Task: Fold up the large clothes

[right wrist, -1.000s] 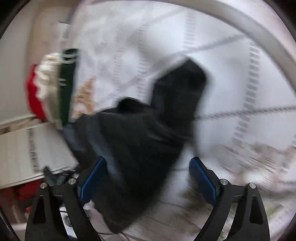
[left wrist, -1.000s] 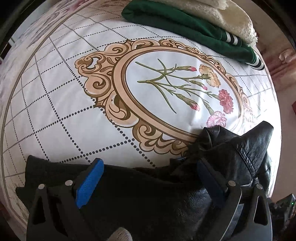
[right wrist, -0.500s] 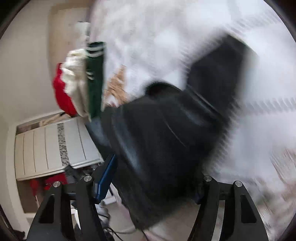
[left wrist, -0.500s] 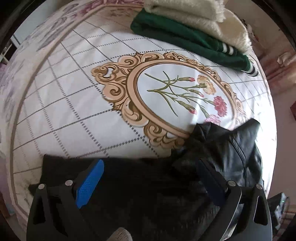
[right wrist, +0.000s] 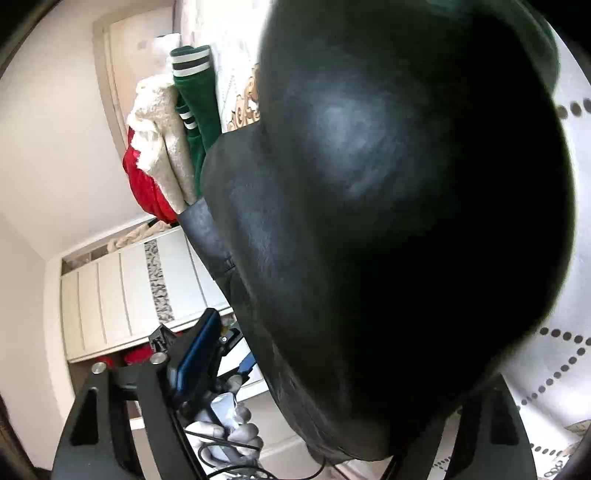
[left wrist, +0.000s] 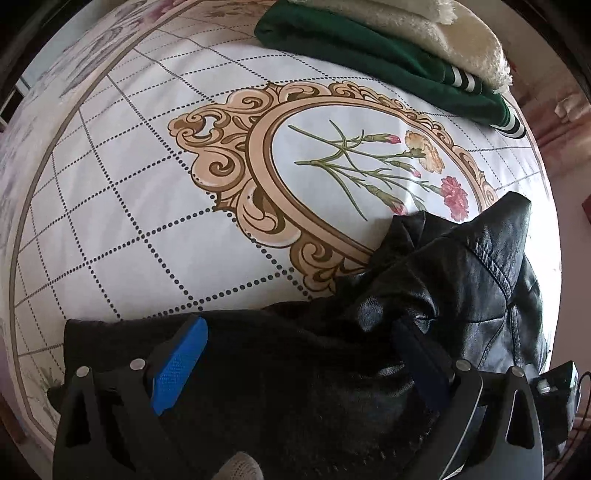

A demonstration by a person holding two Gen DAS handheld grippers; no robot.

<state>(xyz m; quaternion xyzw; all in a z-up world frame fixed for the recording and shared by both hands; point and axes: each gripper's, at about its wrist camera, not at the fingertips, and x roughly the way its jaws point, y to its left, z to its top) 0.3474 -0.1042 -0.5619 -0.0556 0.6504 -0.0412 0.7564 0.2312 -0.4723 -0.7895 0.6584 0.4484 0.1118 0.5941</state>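
Left wrist, black leather jacket (left wrist: 461, 295), bedsheet (left wrist: 147, 184)

Floral bedspread (left wrist: 147, 221) carries black leather jacket (left wrist: 461, 280) and green garment (left wrist: 369, 48).

The glossy black leather jacket (left wrist: 461, 280) lies on a white bed sheet (left wrist: 129, 206) printed with a dotted grey grid and a beige scrollwork oval framing pink and yellow carnations; beyond, a dark green folded garment (left wrist: 369, 55) has white-striped cuffs, under a cream fleecy blanket (left wrist: 424, 26)
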